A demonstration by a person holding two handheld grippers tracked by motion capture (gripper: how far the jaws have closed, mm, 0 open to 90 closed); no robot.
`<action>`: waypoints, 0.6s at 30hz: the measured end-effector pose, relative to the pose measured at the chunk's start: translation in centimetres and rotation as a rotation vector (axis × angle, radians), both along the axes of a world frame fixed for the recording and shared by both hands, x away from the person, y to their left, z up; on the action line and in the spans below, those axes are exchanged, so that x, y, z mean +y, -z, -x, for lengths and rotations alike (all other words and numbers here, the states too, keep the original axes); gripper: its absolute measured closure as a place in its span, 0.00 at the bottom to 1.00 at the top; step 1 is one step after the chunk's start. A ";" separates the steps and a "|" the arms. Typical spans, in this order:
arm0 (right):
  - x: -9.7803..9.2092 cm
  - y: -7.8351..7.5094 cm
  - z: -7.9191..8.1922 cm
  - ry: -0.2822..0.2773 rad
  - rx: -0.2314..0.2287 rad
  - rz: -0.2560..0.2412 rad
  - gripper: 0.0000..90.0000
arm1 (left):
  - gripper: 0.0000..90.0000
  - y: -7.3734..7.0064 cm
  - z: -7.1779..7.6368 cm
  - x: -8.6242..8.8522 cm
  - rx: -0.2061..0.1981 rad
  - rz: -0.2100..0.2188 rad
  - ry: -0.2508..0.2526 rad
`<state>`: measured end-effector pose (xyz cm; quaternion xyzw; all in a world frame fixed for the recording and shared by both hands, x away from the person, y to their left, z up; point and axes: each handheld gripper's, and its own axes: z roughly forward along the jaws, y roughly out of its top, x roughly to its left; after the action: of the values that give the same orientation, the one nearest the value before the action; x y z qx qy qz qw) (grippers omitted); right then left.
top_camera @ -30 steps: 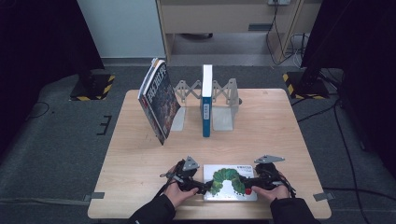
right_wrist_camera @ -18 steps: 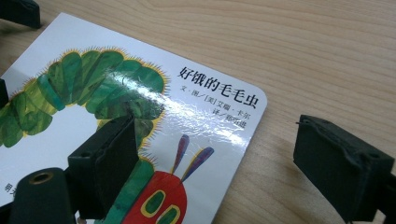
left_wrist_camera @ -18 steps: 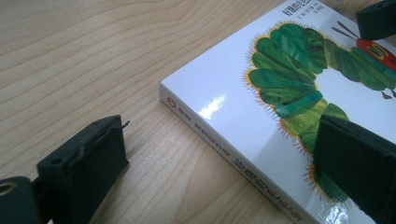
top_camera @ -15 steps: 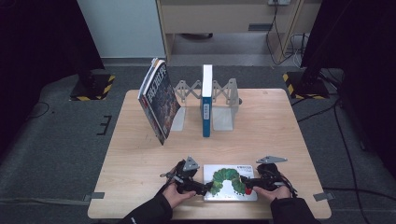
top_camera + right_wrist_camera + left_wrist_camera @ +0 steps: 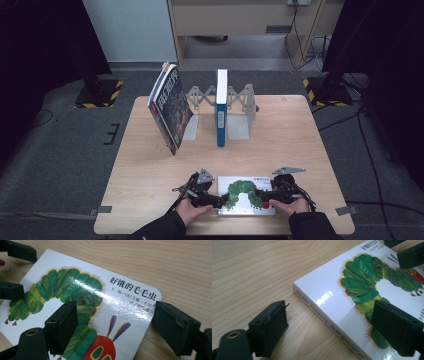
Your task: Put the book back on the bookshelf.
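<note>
High view: the left gripper is held at the left edge of the caterpillar picture book, which lies flat near the table front. Its jaws are spread, straddling the spine. At the book's right edge the right gripper is likewise spread, apparently unclamped.

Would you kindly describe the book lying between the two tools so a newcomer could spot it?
On the wooden table, look to the near edge. The caterpillar book lies flat there; unlike the two books standing by the metal rack, its white cover shows a green caterpillar.
</note>
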<state>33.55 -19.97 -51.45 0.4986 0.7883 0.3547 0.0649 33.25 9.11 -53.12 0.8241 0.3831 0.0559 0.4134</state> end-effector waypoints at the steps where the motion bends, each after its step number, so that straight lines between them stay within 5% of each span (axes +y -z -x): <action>1: 0.0 0.0 0.0 0.003 -0.001 -0.003 0.23 | 0.21 -0.1 0.1 0.0 0.008 0.007 0.000; 11: 0.2 0.0 -0.4 -0.007 -0.005 0.000 0.22 | 0.31 -0.1 0.1 -0.1 0.027 0.030 0.023; 18: 0.3 -0.1 -1.2 0.000 -0.032 -0.027 0.22 | 0.29 0.0 -0.3 -0.1 0.001 0.032 0.003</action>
<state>34.70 -19.71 -51.33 0.4937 0.7822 0.3733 0.0707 33.58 9.03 -53.13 0.8179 0.3829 0.0489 0.4266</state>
